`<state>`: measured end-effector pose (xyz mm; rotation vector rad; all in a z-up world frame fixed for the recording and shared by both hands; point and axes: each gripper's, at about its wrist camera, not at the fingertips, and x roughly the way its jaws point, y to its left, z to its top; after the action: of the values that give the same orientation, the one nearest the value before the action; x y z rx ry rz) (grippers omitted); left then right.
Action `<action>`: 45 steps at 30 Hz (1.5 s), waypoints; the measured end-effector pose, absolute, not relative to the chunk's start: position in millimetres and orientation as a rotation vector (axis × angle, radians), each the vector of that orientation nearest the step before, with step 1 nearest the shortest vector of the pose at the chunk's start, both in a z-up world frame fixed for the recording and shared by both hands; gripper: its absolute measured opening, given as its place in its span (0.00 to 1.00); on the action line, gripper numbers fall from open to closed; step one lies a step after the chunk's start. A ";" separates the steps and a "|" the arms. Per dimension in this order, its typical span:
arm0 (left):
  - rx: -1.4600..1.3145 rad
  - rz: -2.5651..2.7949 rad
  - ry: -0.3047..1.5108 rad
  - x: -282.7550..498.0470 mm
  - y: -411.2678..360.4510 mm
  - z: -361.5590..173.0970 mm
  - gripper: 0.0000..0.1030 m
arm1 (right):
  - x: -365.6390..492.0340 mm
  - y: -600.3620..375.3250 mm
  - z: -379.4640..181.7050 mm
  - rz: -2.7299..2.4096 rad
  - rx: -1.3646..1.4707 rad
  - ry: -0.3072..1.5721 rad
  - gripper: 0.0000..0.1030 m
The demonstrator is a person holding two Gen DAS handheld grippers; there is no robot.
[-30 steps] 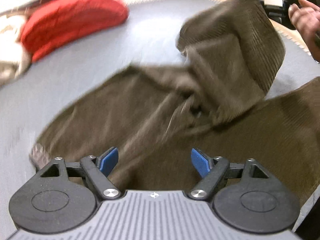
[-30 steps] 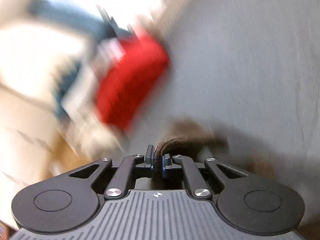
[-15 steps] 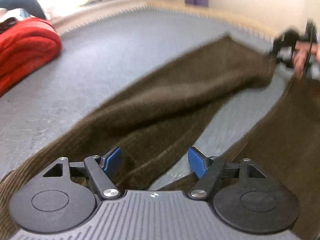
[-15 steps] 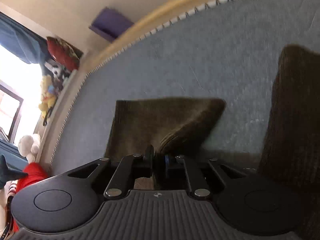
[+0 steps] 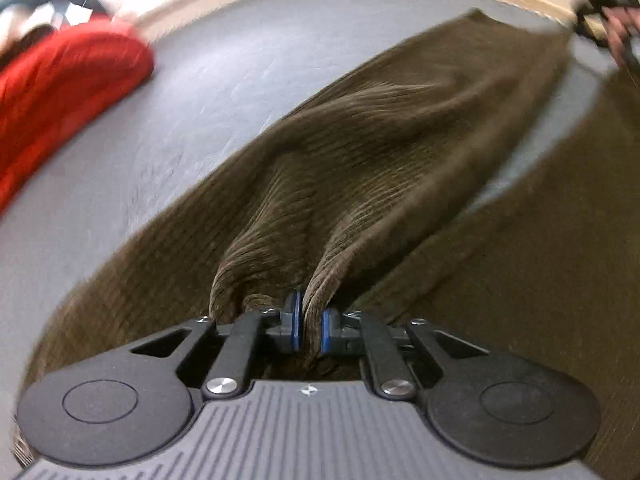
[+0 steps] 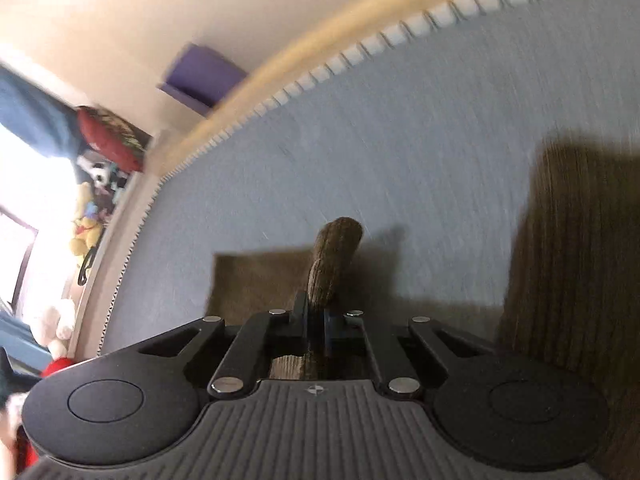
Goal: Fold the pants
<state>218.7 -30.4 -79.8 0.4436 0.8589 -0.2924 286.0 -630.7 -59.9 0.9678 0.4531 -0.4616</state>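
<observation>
Mostly ribbed brown corduroy pants [image 5: 380,152], bunched ridges, flat grey mat [image 5: 224,80]

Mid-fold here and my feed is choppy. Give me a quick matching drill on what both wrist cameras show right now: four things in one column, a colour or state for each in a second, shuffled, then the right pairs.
Things:
1. left gripper
2. right gripper
3. pants
4. red bundle

States:
A. lies loose on the grey mat, to the left, touched by neither gripper
B. clamped on the far end of a pant leg
C. brown ribbed cloth stretched between the two grippers
D. jaws closing, a bunched fold of cloth pinched between its blue pads

Pairs: 1-D, 2-B, 3-C, 4-A
</observation>
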 end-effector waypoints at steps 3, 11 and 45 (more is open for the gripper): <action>0.305 -0.413 0.853 209.5 -28.6 -74.0 0.12 | 280.1 -632.1 -39.4 -0.582 0.801 0.386 0.05; 0.324 -0.490 0.819 161.6 -8.5 -35.1 0.42 | 285.5 -630.1 -52.5 -0.800 0.529 0.659 0.15; -0.079 -0.027 1.096 64.3 262.2 27.6 0.25 | 34.4 -62.4 -5.5 0.775 -0.222 0.927 0.45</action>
<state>64.3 262.2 27.6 -0.0793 1.0961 -0.0269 34.4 -62.4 -5.5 -0.2222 0.9271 0.7752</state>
